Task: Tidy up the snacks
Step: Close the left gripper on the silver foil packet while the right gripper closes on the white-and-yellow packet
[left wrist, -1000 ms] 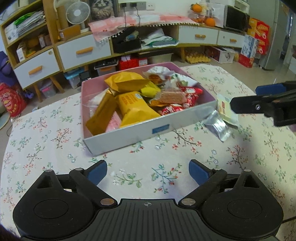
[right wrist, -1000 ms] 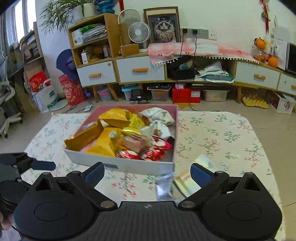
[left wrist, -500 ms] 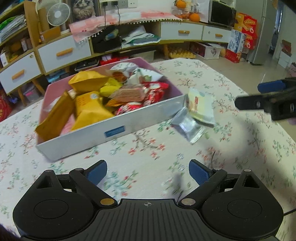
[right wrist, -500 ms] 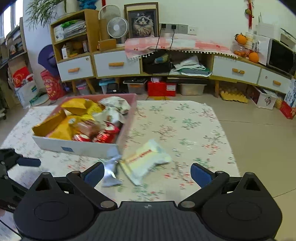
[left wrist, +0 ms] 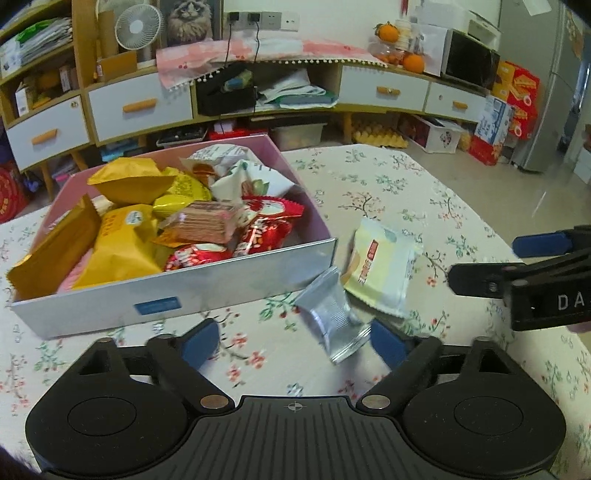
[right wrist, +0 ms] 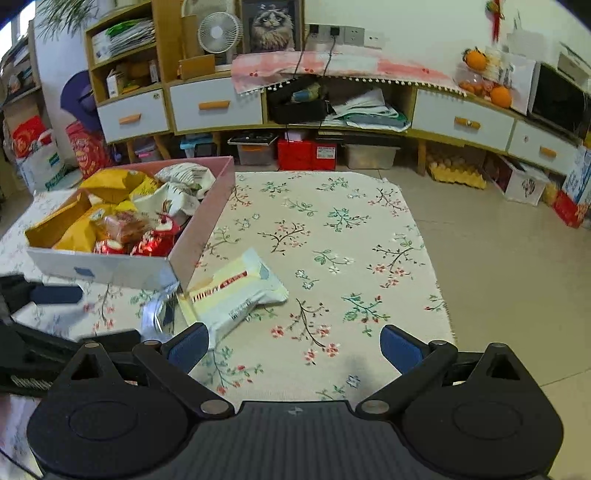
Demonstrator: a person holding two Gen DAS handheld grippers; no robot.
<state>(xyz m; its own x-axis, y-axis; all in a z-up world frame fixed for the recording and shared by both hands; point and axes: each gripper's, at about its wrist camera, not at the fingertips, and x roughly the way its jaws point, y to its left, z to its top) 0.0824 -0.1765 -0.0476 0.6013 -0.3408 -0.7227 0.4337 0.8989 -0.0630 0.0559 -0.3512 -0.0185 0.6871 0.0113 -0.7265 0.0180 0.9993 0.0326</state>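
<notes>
A pink-lined box (left wrist: 236, 280) (right wrist: 207, 229) full of yellow, red and white snack packs sits on the floral tablecloth. A pale cream snack pack (left wrist: 380, 269) (right wrist: 232, 291) and a silver foil pack (left wrist: 332, 314) (right wrist: 157, 314) lie on the cloth just right of the box. My left gripper (left wrist: 291, 341) is open and empty, with the silver pack just ahead between its fingers. My right gripper (right wrist: 291, 349) is open and empty, with the cream pack at its left finger. The right gripper also shows in the left wrist view (left wrist: 517, 266), and the left gripper in the right wrist view (right wrist: 55, 295).
The table's right edge (right wrist: 439, 295) drops to a tiled floor. Beyond the table stand low cabinets with drawers (left wrist: 140, 107), a fan (right wrist: 219, 33), storage boxes under the shelf (right wrist: 306, 153) and oranges (right wrist: 500, 96).
Both grippers have swung right and closer to the two loose packs. The silver pack now lies between my left fingers, and the cream pack sits at my right gripper's left finger.
</notes>
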